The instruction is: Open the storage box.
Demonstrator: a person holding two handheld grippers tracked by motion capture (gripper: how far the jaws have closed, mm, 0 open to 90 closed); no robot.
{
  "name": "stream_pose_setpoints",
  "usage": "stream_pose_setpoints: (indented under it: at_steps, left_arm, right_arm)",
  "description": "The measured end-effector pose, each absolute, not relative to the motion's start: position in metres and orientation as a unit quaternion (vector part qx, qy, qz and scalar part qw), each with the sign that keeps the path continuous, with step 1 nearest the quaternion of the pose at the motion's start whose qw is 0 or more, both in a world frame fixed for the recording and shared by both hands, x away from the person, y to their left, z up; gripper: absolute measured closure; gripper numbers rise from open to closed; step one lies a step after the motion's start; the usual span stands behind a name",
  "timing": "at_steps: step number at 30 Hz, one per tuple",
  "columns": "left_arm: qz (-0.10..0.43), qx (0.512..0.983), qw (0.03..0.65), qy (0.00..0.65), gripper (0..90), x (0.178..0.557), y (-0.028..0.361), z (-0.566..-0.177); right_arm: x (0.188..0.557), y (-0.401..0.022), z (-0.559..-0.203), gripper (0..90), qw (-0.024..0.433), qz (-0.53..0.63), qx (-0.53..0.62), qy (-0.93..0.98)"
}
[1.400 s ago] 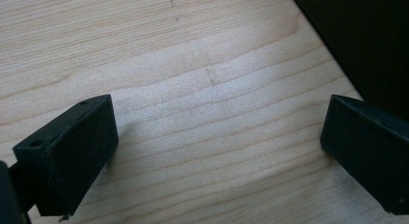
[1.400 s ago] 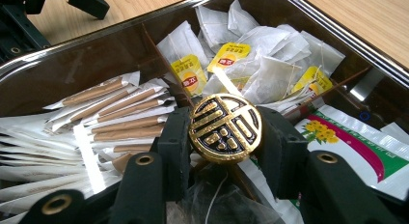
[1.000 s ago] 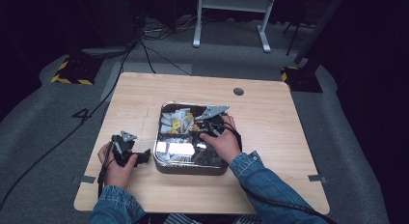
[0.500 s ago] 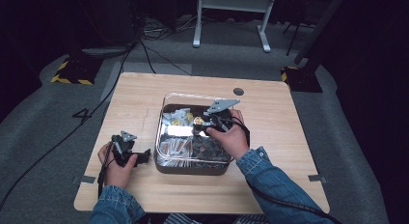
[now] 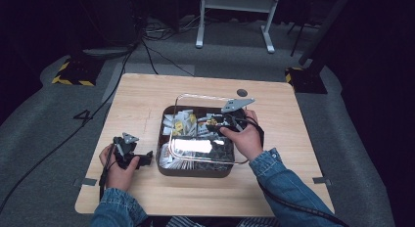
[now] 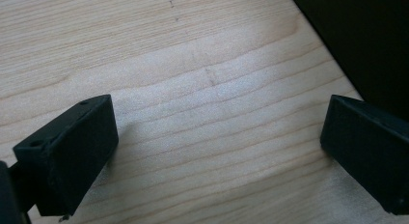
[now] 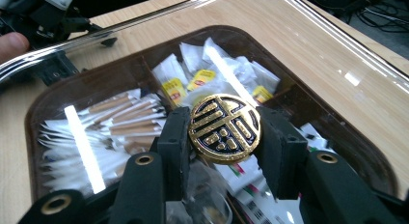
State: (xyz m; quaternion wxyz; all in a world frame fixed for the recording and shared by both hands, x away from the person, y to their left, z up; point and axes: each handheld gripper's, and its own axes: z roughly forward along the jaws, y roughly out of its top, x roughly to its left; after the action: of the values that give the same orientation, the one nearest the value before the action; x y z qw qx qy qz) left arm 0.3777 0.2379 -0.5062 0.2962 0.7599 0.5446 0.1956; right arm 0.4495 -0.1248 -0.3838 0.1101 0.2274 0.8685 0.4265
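The right gripper (image 7: 224, 137) holds the clear lid (image 5: 195, 151) of the box (image 5: 166, 168) by its round gold knob (image 7: 224, 128), the jaws clamped on either side of the disc. In the high view the lid hangs tilted above the box, its far right edge raised and its near left edge low over the packets (image 7: 115, 122). The box sits mid-table (image 5: 142, 95), its compartments full of sachets and tea bags (image 7: 202, 79).

The left gripper (image 6: 217, 151) rests on the wood just left of the box, jaws wide with nothing between them.

The step in hand looks like taking the lid off. Next the lid likely has to clear the box rim fully and go to bare wood, perhaps on the right or far side, set flat before the jaws let go. The knob is a small hold for a wide lid, so it could swing or slip if moved fast.
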Motion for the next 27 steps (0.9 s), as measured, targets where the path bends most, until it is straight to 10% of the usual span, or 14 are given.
stream_pose_setpoints:
  at_steps: [27]
  left_arm:
    - [0.196, 0.76, 0.296, 0.544, 0.0, 0.378, 0.238, -0.506]
  right_arm:
    - [0.459, -0.225, -0.397, 58.5, 0.128, 0.414, 0.284, 0.856]
